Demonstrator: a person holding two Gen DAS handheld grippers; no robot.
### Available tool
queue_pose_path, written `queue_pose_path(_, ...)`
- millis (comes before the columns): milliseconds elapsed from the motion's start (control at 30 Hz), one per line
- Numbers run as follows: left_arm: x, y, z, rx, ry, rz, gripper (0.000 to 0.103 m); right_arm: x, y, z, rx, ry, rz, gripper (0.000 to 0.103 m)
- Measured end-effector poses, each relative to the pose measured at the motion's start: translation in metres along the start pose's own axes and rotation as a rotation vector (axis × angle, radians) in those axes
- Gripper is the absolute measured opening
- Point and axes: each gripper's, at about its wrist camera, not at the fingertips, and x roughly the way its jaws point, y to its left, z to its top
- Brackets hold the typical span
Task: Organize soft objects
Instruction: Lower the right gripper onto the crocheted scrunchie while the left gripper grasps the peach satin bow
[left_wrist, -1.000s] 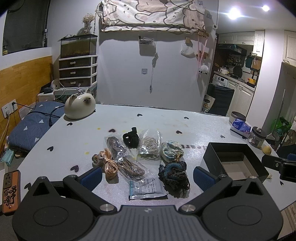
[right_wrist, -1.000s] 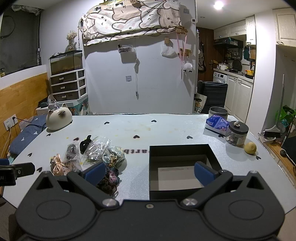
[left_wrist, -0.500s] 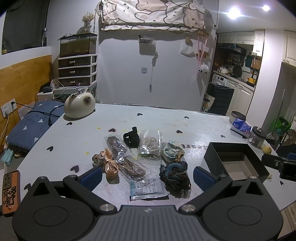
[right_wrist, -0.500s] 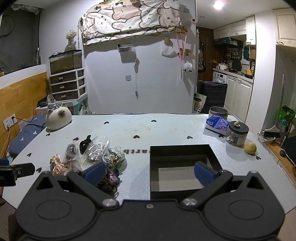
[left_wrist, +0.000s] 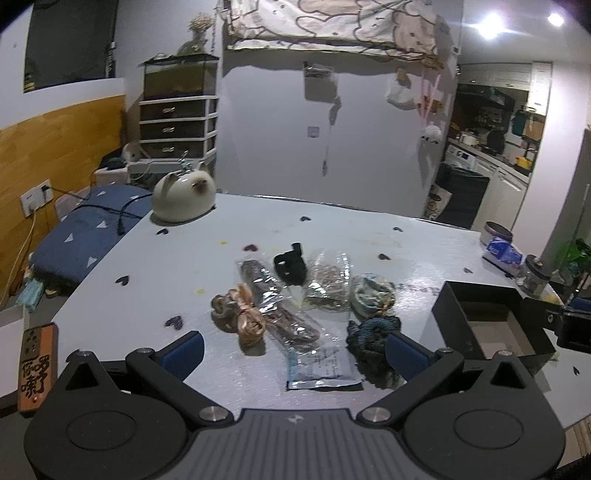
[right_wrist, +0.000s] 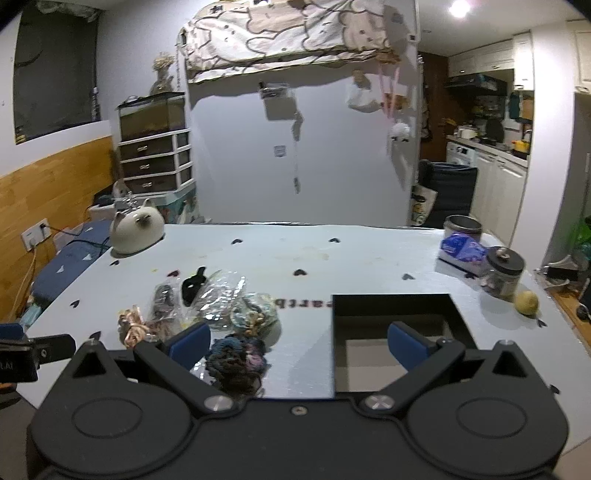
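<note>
The black box (right_wrist: 395, 325) stands open-topped with bare table (right_wrist: 303, 354) between it and the crowded scrunchie pile (right_wrist: 236, 362).

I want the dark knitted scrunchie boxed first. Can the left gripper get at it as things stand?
Probably yes. The left gripper is open and empty, and the dark scrunchie lies uncovered near its right finger, at the near edge of the pile; only the flat packet sits beside it.

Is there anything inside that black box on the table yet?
No, the black box shows only its bare pale bottom, and the soft items lie on the table beside it.
</note>
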Motion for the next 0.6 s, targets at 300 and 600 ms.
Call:
queue_pose_path(300, 0.006, 0.019, 0.004, -0.052, 0.043, 0.080, 0.103, 0.029, 0.019, 0.013, -0.025, 0.045, 0.102, 0.103)
queue_pose_path(600, 0.030, 0.035, 0.017, -0.056, 0.043, 0.099, 0.103, 0.064, 0.027, 0.025, -0.030, 0.070, 0.140, 0.103)
